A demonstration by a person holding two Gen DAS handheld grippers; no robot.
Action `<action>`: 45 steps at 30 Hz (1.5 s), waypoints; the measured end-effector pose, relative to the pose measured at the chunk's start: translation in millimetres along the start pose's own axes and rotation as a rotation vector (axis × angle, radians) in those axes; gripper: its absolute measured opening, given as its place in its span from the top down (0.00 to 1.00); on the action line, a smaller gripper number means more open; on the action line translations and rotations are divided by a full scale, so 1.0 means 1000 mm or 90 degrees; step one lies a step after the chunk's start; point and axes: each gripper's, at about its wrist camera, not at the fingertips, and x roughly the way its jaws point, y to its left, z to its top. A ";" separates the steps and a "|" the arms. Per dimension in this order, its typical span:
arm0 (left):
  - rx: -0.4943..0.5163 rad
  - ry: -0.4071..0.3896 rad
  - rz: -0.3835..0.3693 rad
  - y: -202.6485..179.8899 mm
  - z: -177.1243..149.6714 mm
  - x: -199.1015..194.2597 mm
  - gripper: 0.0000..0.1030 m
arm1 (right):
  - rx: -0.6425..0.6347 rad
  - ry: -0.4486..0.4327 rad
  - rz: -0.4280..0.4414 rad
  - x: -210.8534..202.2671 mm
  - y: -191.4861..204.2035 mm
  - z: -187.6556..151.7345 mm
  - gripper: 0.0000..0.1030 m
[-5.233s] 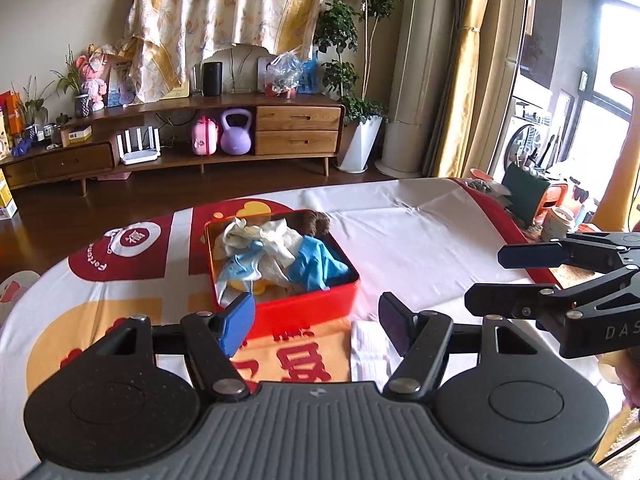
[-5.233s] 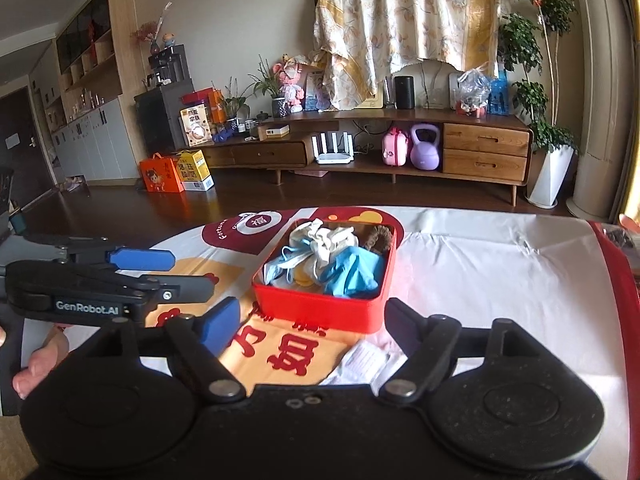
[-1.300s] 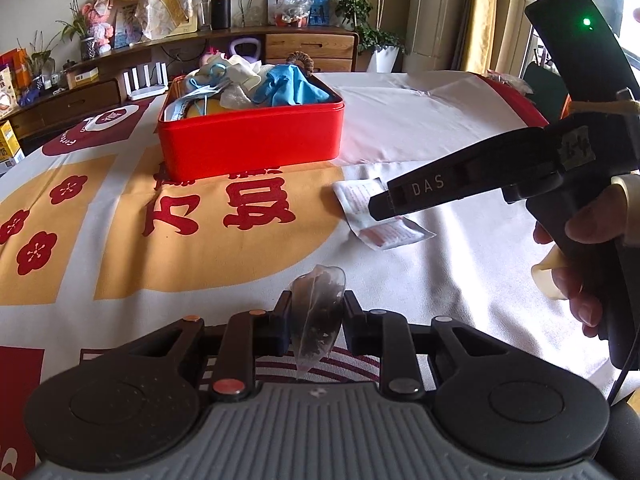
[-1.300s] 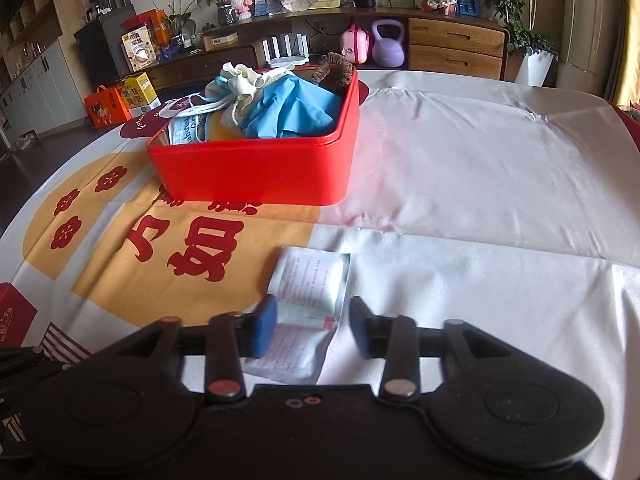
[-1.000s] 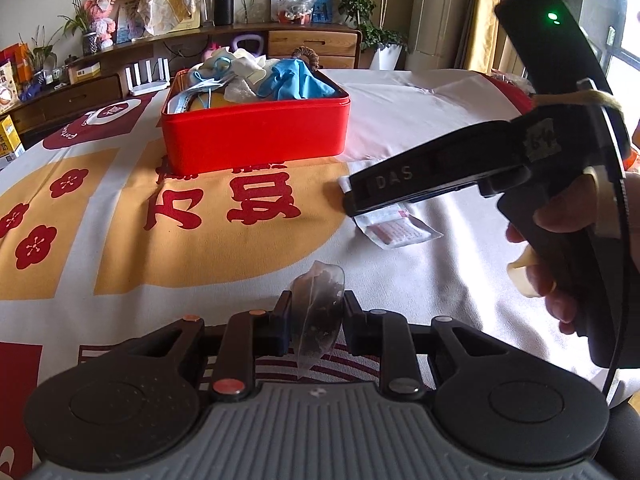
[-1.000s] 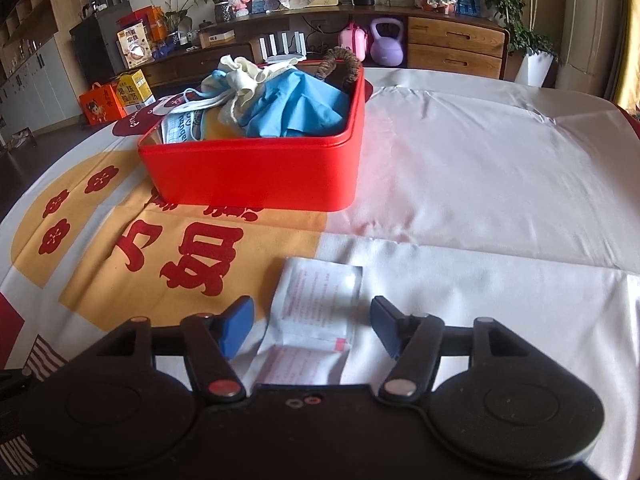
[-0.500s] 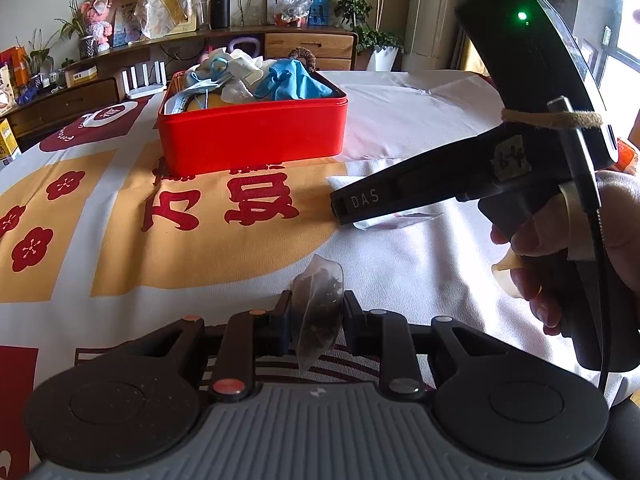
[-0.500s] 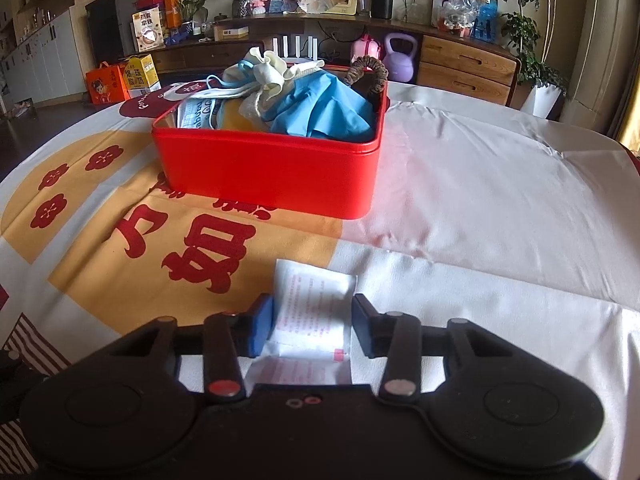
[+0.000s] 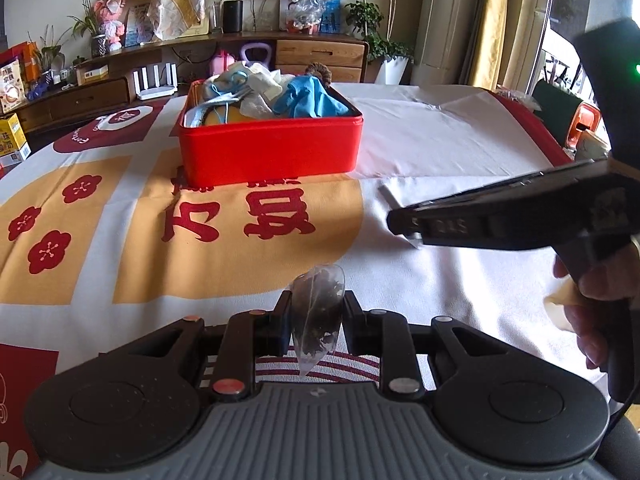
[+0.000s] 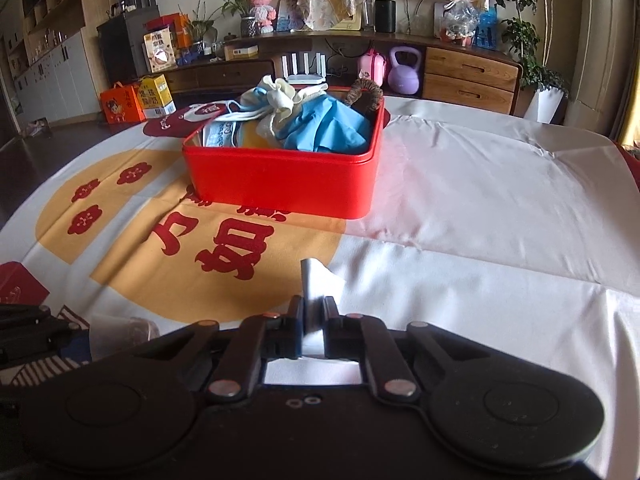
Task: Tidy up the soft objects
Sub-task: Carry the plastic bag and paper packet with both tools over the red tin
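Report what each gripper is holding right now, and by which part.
The left gripper pinches a small clear pouch of dark bits across its middle. The right gripper, jaws closing, clamps the white paper sachet at its near end.

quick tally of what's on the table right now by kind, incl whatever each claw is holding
red tin: 1
clear tea sachet, in left claw: 1
white paper packet, in right claw: 1
blue cloth in the tin: 1
brown hair tie in the tin: 1
total: 5
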 end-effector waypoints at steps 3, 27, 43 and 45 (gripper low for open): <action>-0.004 -0.008 0.001 0.001 0.003 -0.008 0.76 | 0.014 -0.014 0.009 -0.015 -0.003 -0.002 0.94; -0.056 -0.046 -0.029 0.033 0.092 -0.048 0.76 | 0.084 -0.117 0.094 -0.093 -0.011 0.062 0.94; -0.024 -0.051 -0.014 0.048 0.167 -0.001 0.76 | 0.089 -0.128 0.093 -0.043 -0.026 0.120 0.94; -0.024 -0.046 -0.011 0.050 0.172 0.009 0.76 | 0.093 -0.125 0.090 -0.032 -0.029 0.124 0.94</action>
